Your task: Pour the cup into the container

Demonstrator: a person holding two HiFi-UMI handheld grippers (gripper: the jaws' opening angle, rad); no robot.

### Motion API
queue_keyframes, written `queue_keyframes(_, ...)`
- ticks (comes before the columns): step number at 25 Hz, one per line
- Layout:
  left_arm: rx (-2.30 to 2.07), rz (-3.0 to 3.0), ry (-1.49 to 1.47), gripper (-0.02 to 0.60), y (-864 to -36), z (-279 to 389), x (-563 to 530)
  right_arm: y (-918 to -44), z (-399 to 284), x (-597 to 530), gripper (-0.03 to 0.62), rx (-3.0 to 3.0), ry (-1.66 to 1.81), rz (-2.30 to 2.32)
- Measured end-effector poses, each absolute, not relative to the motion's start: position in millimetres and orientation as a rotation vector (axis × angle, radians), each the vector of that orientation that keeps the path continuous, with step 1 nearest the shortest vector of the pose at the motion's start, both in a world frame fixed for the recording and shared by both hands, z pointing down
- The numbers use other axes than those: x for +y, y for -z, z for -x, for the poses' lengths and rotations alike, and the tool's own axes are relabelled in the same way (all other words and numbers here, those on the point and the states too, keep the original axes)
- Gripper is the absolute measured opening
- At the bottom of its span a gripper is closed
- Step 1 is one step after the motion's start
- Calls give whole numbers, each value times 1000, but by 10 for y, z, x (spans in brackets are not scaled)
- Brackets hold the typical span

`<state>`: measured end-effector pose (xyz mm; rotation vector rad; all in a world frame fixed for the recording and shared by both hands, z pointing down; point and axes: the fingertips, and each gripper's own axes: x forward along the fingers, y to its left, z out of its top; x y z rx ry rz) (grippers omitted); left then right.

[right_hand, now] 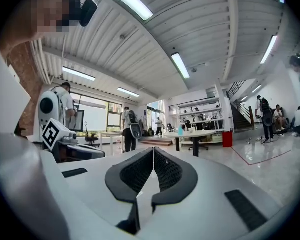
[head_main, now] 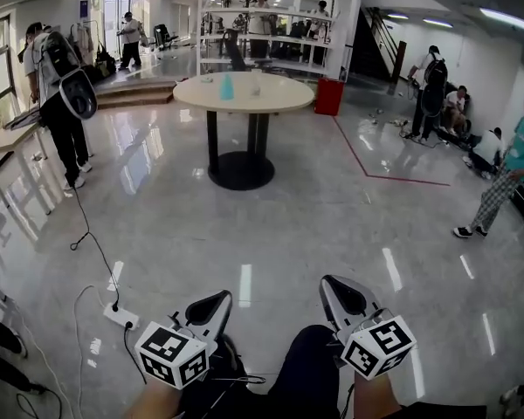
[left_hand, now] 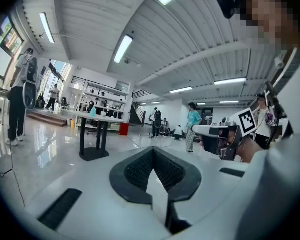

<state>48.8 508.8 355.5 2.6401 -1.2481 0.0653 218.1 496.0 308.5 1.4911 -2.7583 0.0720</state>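
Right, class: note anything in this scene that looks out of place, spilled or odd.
Nothing looks spilled or damaged. One oddity: a power strip and its cable lie loose across the open floor, left of the left tool, a possible trip hazard.

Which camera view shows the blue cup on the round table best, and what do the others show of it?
The head view: the blue cup stands clear on the round table, seen from above, far off. Both gripper views, left and right, show it only as a tiny blue speck at tabletop level.
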Motion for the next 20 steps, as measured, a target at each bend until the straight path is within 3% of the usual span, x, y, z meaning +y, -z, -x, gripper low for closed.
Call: queue_keyframes(20, -1224, -2549, -132, -8, -4001, -352, 3831, -3568, -1933, 3642, 6, -2788, -213, -1427)
